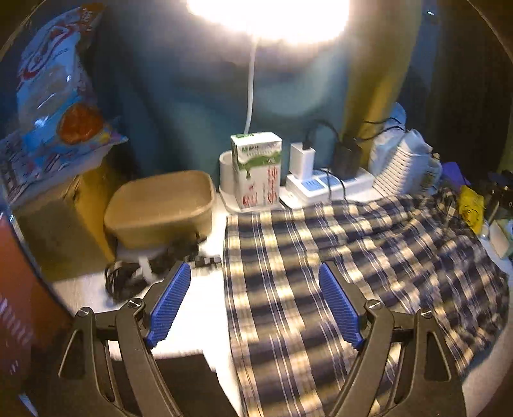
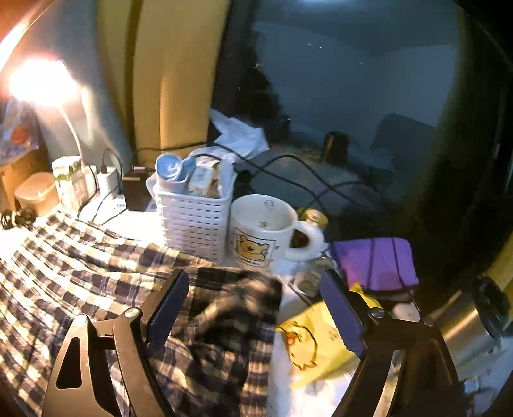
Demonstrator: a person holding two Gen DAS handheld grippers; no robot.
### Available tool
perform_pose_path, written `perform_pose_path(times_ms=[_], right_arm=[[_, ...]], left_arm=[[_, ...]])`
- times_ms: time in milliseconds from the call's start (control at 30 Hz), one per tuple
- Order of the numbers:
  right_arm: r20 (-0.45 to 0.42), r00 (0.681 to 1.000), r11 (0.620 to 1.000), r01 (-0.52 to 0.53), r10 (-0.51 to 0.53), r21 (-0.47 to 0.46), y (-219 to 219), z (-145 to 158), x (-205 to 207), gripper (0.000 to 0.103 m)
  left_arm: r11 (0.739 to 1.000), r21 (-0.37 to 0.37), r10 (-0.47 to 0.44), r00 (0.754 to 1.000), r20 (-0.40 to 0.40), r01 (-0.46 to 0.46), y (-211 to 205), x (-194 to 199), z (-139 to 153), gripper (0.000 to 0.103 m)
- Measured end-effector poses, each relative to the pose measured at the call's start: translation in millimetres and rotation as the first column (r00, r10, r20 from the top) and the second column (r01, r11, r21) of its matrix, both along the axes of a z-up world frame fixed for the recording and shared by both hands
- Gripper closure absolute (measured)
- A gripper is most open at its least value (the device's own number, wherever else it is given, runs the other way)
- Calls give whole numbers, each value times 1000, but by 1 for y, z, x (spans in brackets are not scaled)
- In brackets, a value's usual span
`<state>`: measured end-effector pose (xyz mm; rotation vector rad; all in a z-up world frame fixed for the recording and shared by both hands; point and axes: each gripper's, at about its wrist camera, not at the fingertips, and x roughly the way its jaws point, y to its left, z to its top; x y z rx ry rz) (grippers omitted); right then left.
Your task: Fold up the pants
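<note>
A cluttered white tabletop point(image 1: 198, 308) surrounds the work. In the left wrist view a tan tub point(image 1: 163, 208) sits at 10 o'clock from the gripper, a green-and-white carton point(image 1: 258, 170) at 12 o'clock, and a white power strip point(image 1: 327, 186) with chargers plugged in at 1 o'clock; a lamp point(image 1: 269, 16) glares from the top edge. A snack bag point(image 1: 54, 96) stands tall at the far left, and a coiled black cable point(image 1: 125, 276) lies just beside the left finger.

In the right wrist view a white slotted basket point(image 2: 195, 218) and a bear mug point(image 2: 263, 234) crowd the far edge of the cloth at 12 o'clock, a purple pouch point(image 2: 375, 263) lies at 2 o'clock, a yellow duck bag point(image 2: 314, 343) sits between the fingers toward the right one, and a steel flask point(image 2: 468, 320) lies at 3 o'clock.

The plaid pants point(image 1: 336, 263) lie spread flat across the table — folded over at the right end, where the cloth bunches darkly.

The left gripper point(image 1: 255, 304) gapes wide, empty, over the pants' left edge. The right gripper point(image 2: 255, 314) is likewise spread wide, gripping nothing, above the bunched end.
</note>
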<state>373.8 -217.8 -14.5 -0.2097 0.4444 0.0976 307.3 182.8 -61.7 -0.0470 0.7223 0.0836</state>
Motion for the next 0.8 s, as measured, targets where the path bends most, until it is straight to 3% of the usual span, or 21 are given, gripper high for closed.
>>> perform_pose_path(times_ms=[133, 300, 400, 467, 667, 800], right_arm=[[-5, 1000, 999, -30, 30, -16, -8, 0, -29, 18], [-84, 994, 997, -72, 72, -2, -17, -27, -61, 18], [-156, 983, 995, -95, 97, 18, -20, -50, -77, 33], [-203, 973, 994, -110, 113, 26, -19, -65, -83, 38], [-270, 952, 988, -123, 145, 95, -18, -92, -82, 38], [-306, 943, 990, -103, 128, 97, -13, -105, -72, 43]], left_arm=[[999, -41, 8, 1000, -23, -9, -8, -32, -9, 21], [994, -106, -8, 997, -75, 0, -26, -71, -32, 21], [991, -132, -26, 994, -103, 12, -39, -88, -44, 21], [989, -150, -32, 992, -124, 13, -44, -95, -53, 21], [987, -163, -15, 982, -186, -15, -47, -108, -75, 21], [987, -159, -17, 985, -172, -11, -46, -112, -80, 21]])
